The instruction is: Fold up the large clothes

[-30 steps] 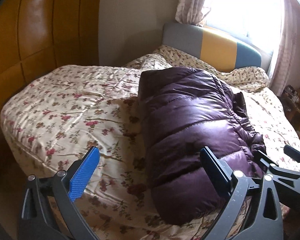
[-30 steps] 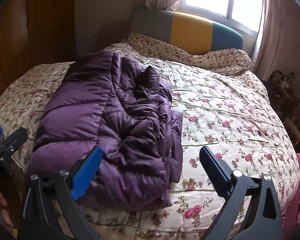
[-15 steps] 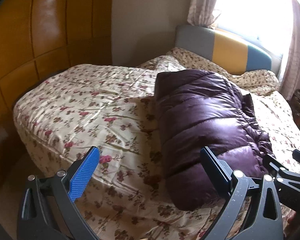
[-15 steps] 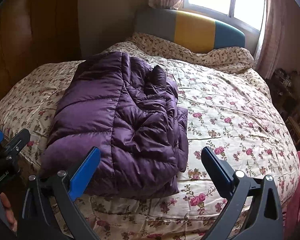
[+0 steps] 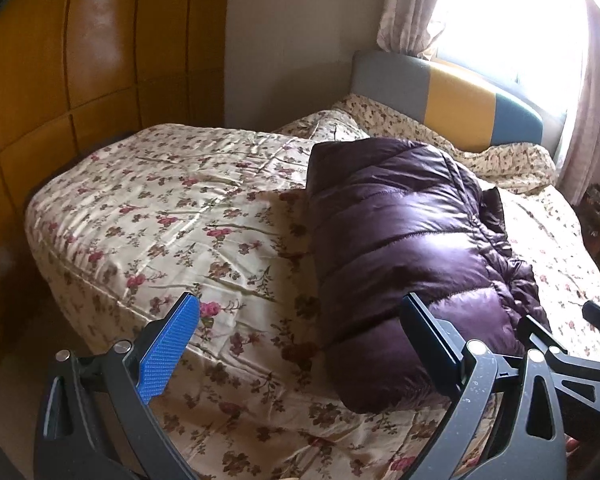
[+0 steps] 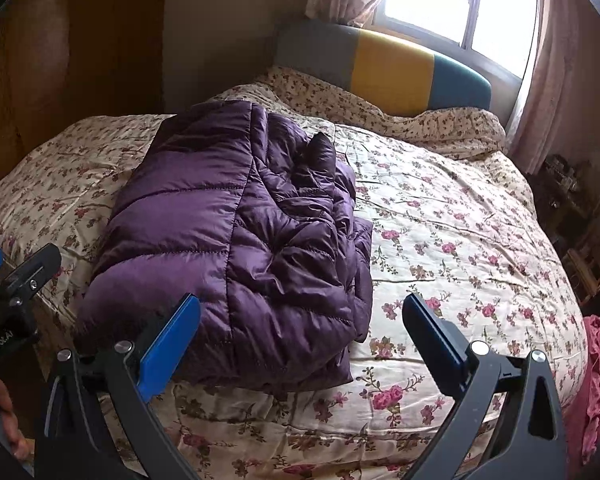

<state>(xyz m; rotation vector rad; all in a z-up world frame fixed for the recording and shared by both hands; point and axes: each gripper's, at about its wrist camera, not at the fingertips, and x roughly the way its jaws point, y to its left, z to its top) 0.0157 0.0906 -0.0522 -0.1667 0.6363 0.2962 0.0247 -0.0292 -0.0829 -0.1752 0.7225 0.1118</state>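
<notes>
A purple quilted down jacket (image 5: 404, 252) lies folded in a long bundle on the flowered bed cover (image 5: 172, 216); in the right wrist view the jacket (image 6: 240, 232) shows a smooth left half and a crumpled right half. My left gripper (image 5: 300, 336) is open and empty, held back from the bed's near edge, left of the jacket. My right gripper (image 6: 300, 332) is open and empty, held back in front of the jacket's near end. Neither touches the jacket.
The bed has a grey, yellow and blue headboard (image 6: 384, 68) under a bright window (image 6: 460, 4). Wooden wardrobe panels (image 5: 60, 80) stand on the left. A pink cloth (image 6: 596, 384) hangs at the bed's right corner. Cluttered furniture (image 6: 572, 200) stands on the right.
Both grippers have drawn back and up from the bed, so the jacket looks smaller and farther. The jacket has not moved. Both stay open.
</notes>
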